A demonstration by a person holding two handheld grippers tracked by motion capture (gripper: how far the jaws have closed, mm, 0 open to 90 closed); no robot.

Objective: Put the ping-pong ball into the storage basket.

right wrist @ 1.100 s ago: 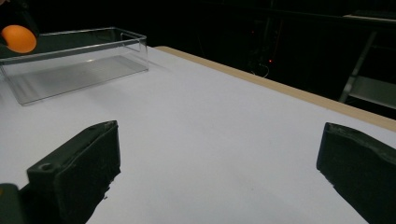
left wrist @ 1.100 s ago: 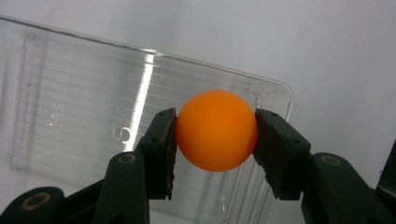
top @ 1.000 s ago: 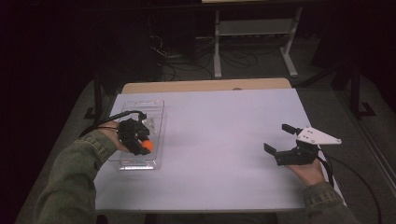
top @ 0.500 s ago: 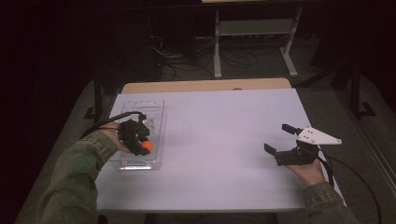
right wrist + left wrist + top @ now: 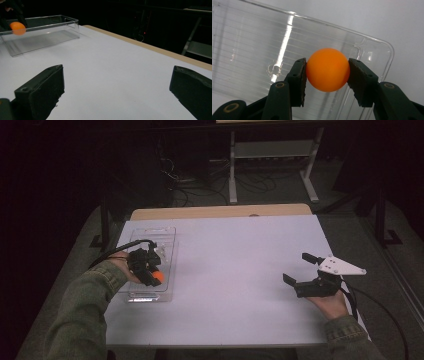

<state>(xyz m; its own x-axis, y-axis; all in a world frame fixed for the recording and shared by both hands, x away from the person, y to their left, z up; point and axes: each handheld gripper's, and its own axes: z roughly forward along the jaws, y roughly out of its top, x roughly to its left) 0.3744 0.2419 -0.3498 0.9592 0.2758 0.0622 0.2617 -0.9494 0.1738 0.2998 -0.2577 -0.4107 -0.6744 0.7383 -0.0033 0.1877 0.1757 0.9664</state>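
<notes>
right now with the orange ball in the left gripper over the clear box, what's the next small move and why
Probably lower it a little and open the jaws. The left gripper is clamped on the orange ball, and the clear box lies directly beneath it with nothing else inside, so a short drop should land the ball in the box. The right gripper rests open, apart, on the table.

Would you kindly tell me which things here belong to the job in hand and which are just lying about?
In the job:
- orange ball, gripped by the left gripper
- clear plastic tray below it

Lying about:
- right gripper, fingers apart, holding nothing
- metal stand behind the table
- floor cables
</notes>
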